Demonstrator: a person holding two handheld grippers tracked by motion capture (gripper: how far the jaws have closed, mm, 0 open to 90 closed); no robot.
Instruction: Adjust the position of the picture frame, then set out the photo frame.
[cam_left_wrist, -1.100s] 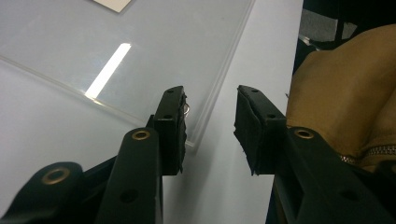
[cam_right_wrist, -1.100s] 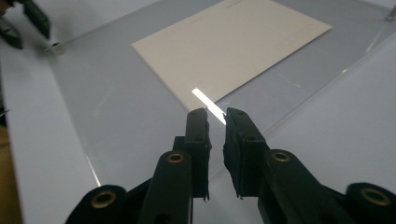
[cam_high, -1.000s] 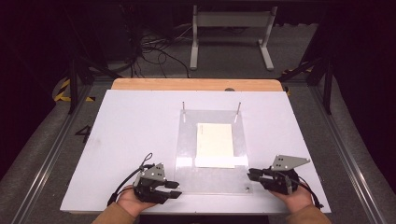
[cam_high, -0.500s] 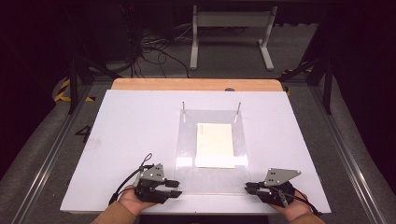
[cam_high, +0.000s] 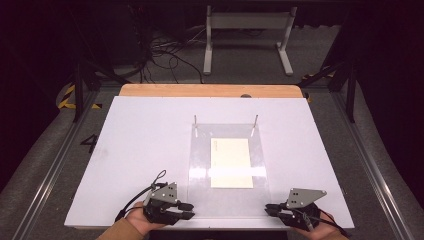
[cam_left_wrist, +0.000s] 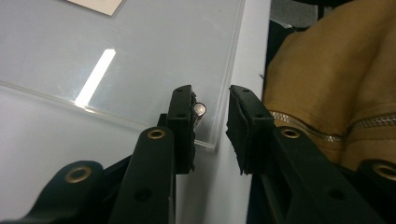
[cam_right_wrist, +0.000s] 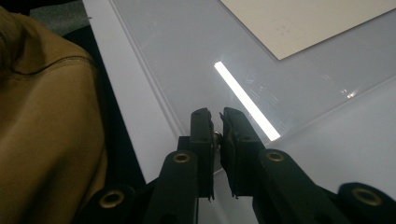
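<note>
A clear acrylic sheet (cam_high: 227, 200) lies on the white board (cam_high: 145, 145) with a cream paper (cam_high: 230, 162) under its middle. My left gripper (cam_high: 189, 210) is at the sheet's near left corner. In the left gripper view a short metal pin (cam_left_wrist: 200, 109) stands there against one pad (cam_left_wrist: 183, 100), while the other pad is apart from it. These jaws (cam_left_wrist: 210, 105) have just been closing and are open. My right gripper (cam_high: 269, 210) is at the near right corner. Its jaws (cam_right_wrist: 217, 122) have just been closing and are shut on a small metal pin (cam_right_wrist: 217, 135).
Two thin metal pins (cam_high: 195, 120) (cam_high: 256, 120) stand upright at the sheet's far corners. The board's near edge runs just under both hands. A brown sleeve (cam_left_wrist: 336, 70) is close behind the grippers. Beyond the table are a white stand (cam_high: 247, 30) and cables on the floor.
My right gripper has slid toward the near edge of the board and lower onto the sheet's corner. The left hand has stayed put.
</note>
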